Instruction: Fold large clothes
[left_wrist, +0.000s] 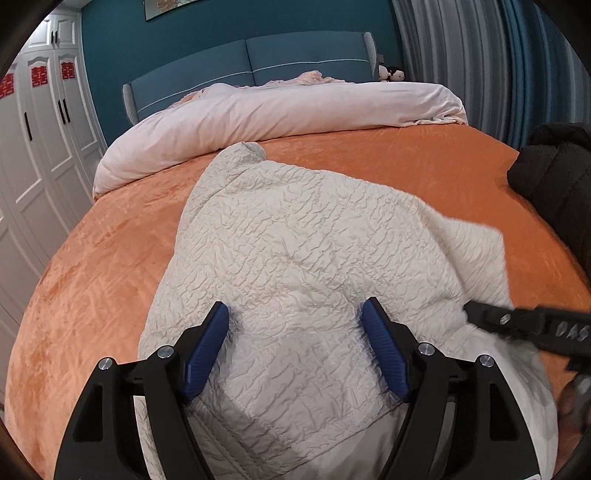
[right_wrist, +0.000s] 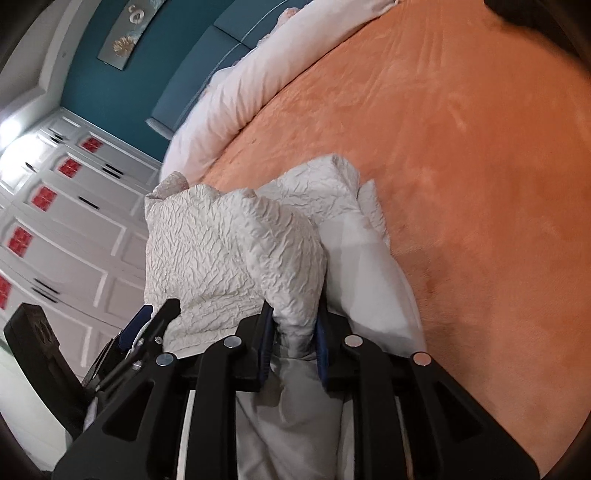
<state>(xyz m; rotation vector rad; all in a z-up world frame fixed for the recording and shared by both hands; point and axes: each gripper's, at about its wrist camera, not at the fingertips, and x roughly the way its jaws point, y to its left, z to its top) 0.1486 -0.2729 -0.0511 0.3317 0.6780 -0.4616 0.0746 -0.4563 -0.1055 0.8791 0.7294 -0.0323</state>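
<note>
Cream crinkled jacket (left_wrist: 295, 251) pinched in right tool (right_wrist: 293, 325), under spread left tool (left_wrist: 295, 325)

The left tool (left_wrist: 297, 308) hangs over a cream crinkled garment (left_wrist: 295, 251), its 2 blue-padded fingers (left_wrist: 205, 350) spread wide with cloth lying between them, nothing pinched. The garment lies spread on the orange blanket (left_wrist: 92, 280) of a bed. The right tool (left_wrist: 469, 310) reaches in from the right edge, its tip at the garment's right side. A dark garment (left_wrist: 554, 177) sits at the bed's right edge, and a pale pink duvet (left_wrist: 280, 110) is bunched near the blue headboard (left_wrist: 251, 66).
</note>
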